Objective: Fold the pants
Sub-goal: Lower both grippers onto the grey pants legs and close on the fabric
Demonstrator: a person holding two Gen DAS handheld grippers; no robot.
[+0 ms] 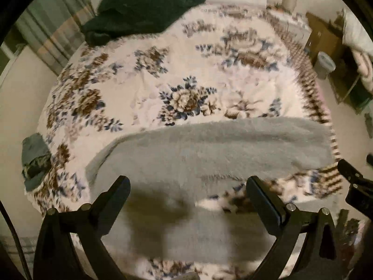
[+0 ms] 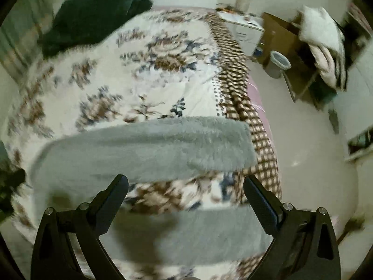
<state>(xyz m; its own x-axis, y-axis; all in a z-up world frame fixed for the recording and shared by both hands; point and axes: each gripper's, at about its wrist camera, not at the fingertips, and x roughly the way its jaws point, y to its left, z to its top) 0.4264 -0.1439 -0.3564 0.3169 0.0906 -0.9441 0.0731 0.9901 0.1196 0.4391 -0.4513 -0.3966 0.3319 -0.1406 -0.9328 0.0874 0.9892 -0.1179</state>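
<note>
Fluffy grey pants (image 1: 209,149) lie spread on the floral bedspread (image 1: 144,88), the two legs apart and running to the right. My left gripper (image 1: 187,186) is open and empty, hovering above the near leg (image 1: 186,231). In the right wrist view the pants (image 2: 149,147) lie across the bed, far leg above, near leg (image 2: 191,233) below. My right gripper (image 2: 185,186) is open and empty above the gap between the legs. Its body shows in the left wrist view (image 1: 354,182) at the right edge.
A dark green garment (image 1: 142,9) lies at the far left of the bed. A small grey-green cloth pile (image 1: 35,158) sits at the bed's left edge. A bin (image 2: 278,64), a wooden stand (image 2: 300,70) with clothes and a white cabinet (image 2: 244,30) stand on the floor to the right.
</note>
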